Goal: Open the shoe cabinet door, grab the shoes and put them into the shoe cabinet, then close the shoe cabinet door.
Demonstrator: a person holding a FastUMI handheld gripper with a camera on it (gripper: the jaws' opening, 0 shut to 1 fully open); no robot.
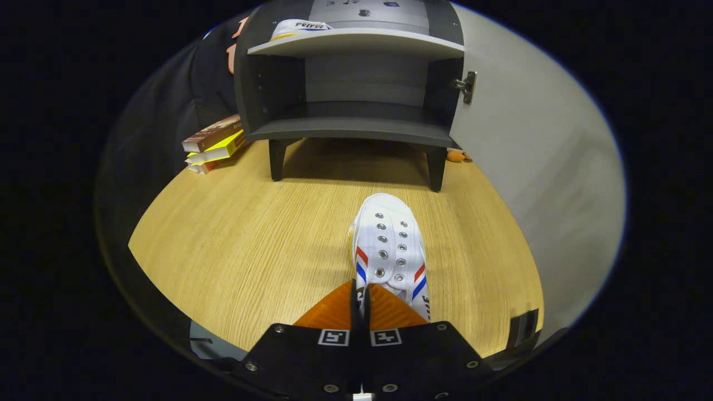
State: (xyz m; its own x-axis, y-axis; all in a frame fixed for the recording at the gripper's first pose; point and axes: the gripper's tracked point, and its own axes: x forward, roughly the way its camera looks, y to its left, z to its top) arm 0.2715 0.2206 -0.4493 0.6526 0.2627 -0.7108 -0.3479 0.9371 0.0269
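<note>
The gripper (360, 298) pinched the shoe (390, 248) by its side wall, fingers nearly together, toe aimed at the cabinet (356, 131). The door (529, 167) stood open beside it, likely so the shoe could enter the lower shelf.

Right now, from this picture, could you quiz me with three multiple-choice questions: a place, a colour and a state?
1. Where do the books lie?
A. on the table beside the cabinet
B. inside the cabinet
C. under the cabinet
2. The shoe gripped in the jaws is mainly:
A. black
B. white
C. green
3. The cabinet door is:
A. shut
B. open
C. taken off
Answers: 1 A, they are stacked by the cabinet's leg; 2 B, white with red and blue stripes; 3 B, it is swung aside, showing the shelves.
</note>
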